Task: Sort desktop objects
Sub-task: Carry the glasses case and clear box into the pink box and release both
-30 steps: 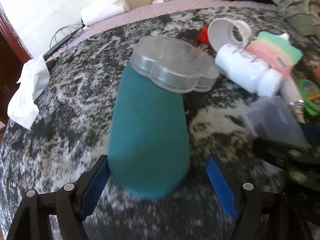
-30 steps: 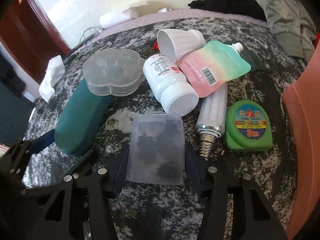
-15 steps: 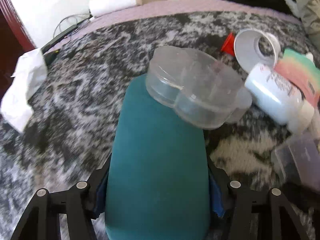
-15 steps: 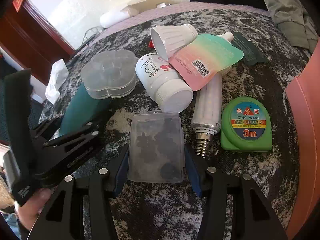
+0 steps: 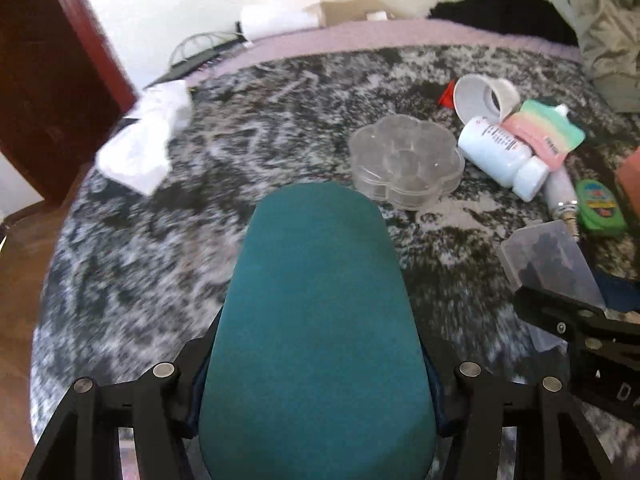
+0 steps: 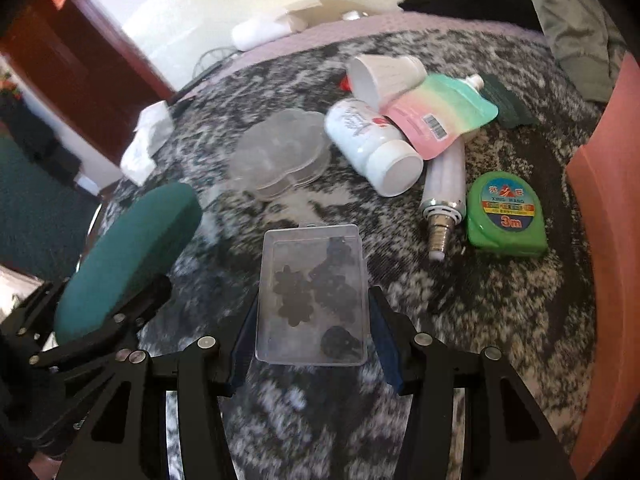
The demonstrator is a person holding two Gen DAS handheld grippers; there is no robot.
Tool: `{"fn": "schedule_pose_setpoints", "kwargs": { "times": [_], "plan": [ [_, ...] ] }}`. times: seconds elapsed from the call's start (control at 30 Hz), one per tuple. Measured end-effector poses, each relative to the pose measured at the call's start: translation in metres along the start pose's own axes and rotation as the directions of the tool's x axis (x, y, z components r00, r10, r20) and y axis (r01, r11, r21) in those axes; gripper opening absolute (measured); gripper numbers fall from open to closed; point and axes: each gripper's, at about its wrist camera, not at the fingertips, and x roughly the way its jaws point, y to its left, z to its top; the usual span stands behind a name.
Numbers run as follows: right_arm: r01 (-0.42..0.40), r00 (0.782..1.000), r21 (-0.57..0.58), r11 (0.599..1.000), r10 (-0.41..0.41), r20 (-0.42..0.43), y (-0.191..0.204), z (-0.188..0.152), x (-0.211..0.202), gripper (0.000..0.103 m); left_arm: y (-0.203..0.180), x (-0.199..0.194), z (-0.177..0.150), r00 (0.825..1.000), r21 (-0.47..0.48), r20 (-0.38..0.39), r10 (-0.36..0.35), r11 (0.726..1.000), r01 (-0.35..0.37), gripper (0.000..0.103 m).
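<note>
A long teal case [image 5: 316,320] and a clear flat box [image 6: 312,300] of dark pieces, both lifted.

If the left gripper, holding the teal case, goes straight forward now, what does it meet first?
Probably the clear flower-shaped box, just right of the teal case's far end. The left gripper seems raised, so it might pass above it; depth is unclear.
</note>
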Motion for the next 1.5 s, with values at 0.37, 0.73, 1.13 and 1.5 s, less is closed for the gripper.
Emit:
{"fn": "schedule_pose_setpoints", "kwargs": {
  "times": [0.37, 0.73, 1.13, 1.5],
  "plan": [
    [-0.025, 0.988, -0.090, 0.996, 0.038, 0.152, 0.019, -0.041, -0.119, 0.055, 0.003, -0.119, -0.013, 0.983, -0.029, 0.180, -0.022, 0.999, 0.027, 0.067],
    [0.062, 0.916, -0.109, 0.992, -0.013, 0.402, -0.002, -0.071, -0.260, 0.055, -0.081, -0.208, -0.003, 0.929, 0.084, 0.336, -0.154, 0.988, 0.133, 0.067],
    [0.212, 0.824, 0.088, 0.973, -0.227, 0.519, -0.108, -0.100, -0.348, 0.055, -0.218, -0.219, 0.013, 0.888, 0.231, 0.319, -0.332, 0.935, 0.267, 0.067],
    [0.283, 0.801, 0.286, 0.916, -0.389, 0.455, -0.224, -0.084, -0.340, 0.055, -0.317, -0.169, 0.029, 0.899, 0.296, 0.195, -0.393, 0.897, 0.328, 0.067]
  ]
}}
